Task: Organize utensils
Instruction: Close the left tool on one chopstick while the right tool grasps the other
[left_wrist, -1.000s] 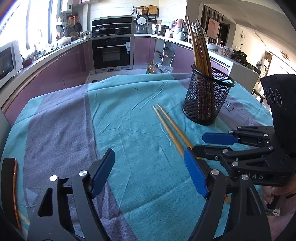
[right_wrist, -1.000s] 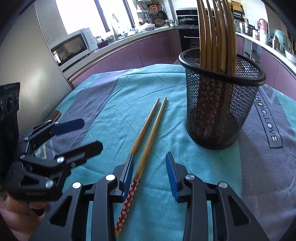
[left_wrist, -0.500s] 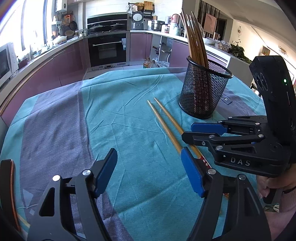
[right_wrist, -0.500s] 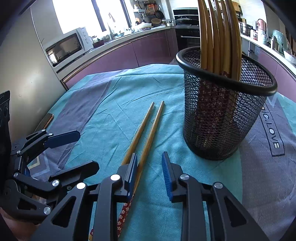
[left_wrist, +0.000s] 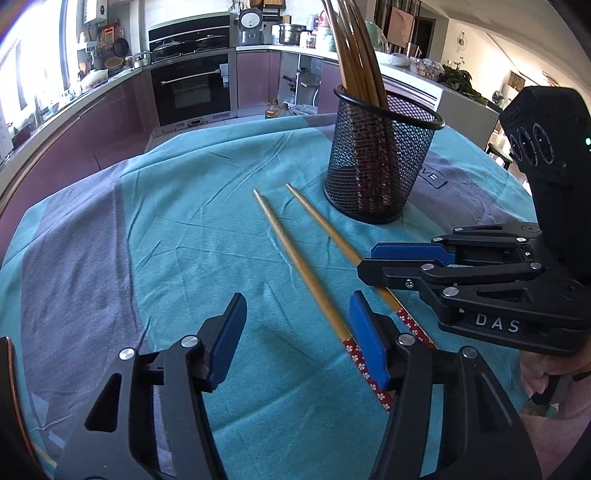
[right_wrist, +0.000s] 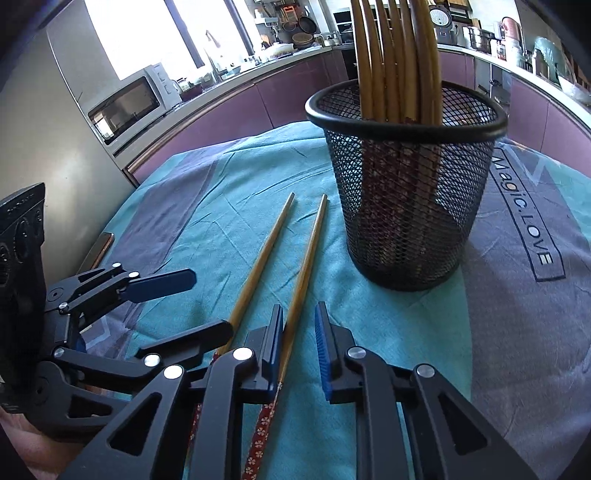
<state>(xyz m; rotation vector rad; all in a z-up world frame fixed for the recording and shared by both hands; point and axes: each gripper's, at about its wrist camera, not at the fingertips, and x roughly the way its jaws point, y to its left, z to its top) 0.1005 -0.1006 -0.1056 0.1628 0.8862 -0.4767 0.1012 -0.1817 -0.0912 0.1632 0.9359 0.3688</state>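
Observation:
Two wooden chopsticks with red flowered ends lie side by side on the teal cloth: the left one (left_wrist: 295, 258) (right_wrist: 258, 269) and the right one (left_wrist: 328, 232) (right_wrist: 306, 266). A black mesh holder (left_wrist: 380, 162) (right_wrist: 410, 199) stands just beyond them with several chopsticks upright in it. My left gripper (left_wrist: 295, 332) (right_wrist: 207, 302) is open and empty, low over the cloth beside the left chopstick. My right gripper (right_wrist: 299, 347) (left_wrist: 369, 258) is narrowly open with its jaws on either side of the right chopstick, not closed on it.
The round table (left_wrist: 92, 229) wears a teal and grey cloth. A phone (right_wrist: 98, 251) lies at its left edge. Kitchen counters, an oven (left_wrist: 192, 92) and a microwave (right_wrist: 129, 107) stand behind the table.
Both grippers have moved forward toward the holder. My right gripper's jaws have narrowed around the right chopstick. The left gripper has closed somewhat but stays open.

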